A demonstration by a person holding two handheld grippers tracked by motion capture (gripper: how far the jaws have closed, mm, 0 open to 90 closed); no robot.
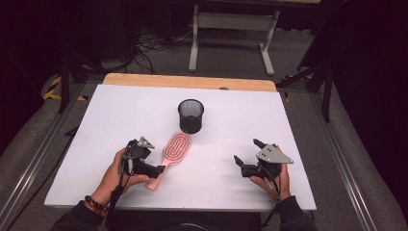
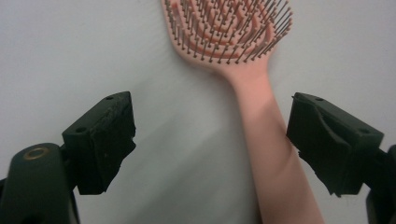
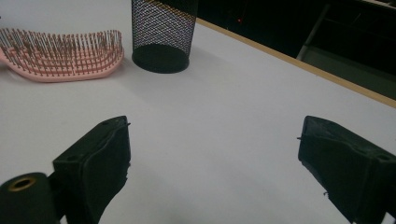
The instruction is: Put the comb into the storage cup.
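Observation:
A pink paddle hairbrush (image 1: 176,147) lies bristles up on the white table (image 1: 250,115), its handle pointing toward the person. My left gripper (image 1: 158,172) is down at that handle. In the left gripper view its jaws (image 2: 210,112) stand apart with the handle (image 2: 271,154) between them, close to the right-hand jaw and with a gap on both sides. A black mesh cup (image 1: 191,115) stands upright just beyond the brush head. My right gripper (image 1: 247,150) rests at the front right, open and with nothing in it; ahead of it are the cup (image 3: 163,32) and the brush (image 3: 60,56).
The table's wooden far edge (image 1: 190,81) runs behind the cup. Beyond it, on the floor, stand a grey metal frame (image 1: 233,29) and loose cables (image 1: 144,48). Bare white surface lies between the two grippers and on the right half.

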